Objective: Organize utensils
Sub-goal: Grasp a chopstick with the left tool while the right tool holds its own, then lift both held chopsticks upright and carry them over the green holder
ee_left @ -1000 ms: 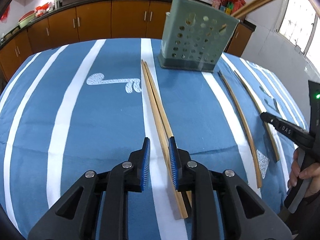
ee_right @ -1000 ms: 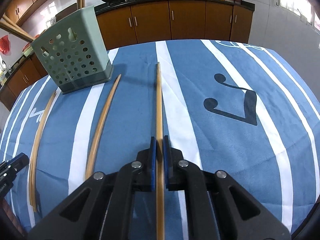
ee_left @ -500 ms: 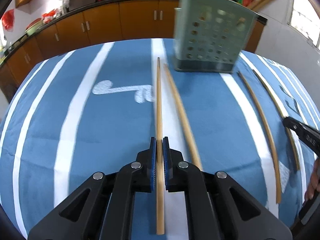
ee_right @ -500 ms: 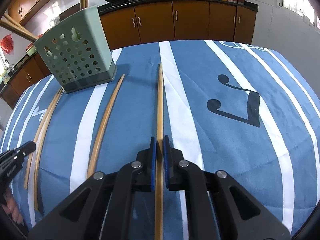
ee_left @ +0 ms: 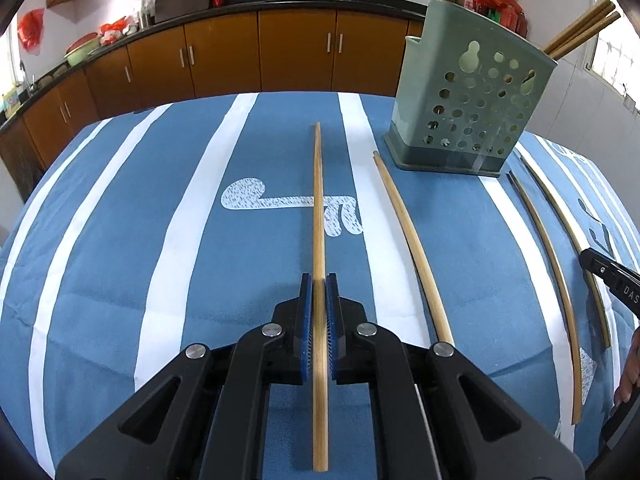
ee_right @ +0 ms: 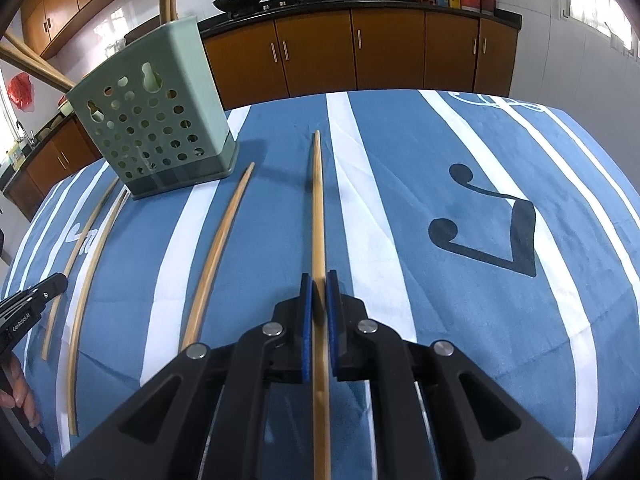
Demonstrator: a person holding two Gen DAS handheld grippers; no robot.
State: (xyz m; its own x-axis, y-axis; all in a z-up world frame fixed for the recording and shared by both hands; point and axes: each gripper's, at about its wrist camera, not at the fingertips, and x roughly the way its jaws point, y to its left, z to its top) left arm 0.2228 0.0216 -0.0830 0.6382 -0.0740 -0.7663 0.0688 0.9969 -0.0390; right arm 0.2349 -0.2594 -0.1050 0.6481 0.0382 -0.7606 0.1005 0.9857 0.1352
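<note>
Left gripper (ee_left: 319, 294): blue ribbed fingers (ee_left: 306, 308) pinch a straight, round wooden chopstick (ee_left: 318, 208) lengthwise over the bench (ee_left: 120, 240), which carries a blue cloth with white stripes. Beside it to the right, a second chopstick (ee_left: 412, 252) lies flat on the cloth. Beyond that, a pale green perforated plastic holder (ee_left: 468, 100) stands upright with wooden sticks (ee_left: 580, 32) inside. Two thin chopsticks (ee_left: 556, 280) lie near the right edge. Right gripper (ee_right: 319, 292): fingers clamp another wooden chopstick (ee_right: 317, 208), its tip pointing away, just beside a white stripe.
</note>
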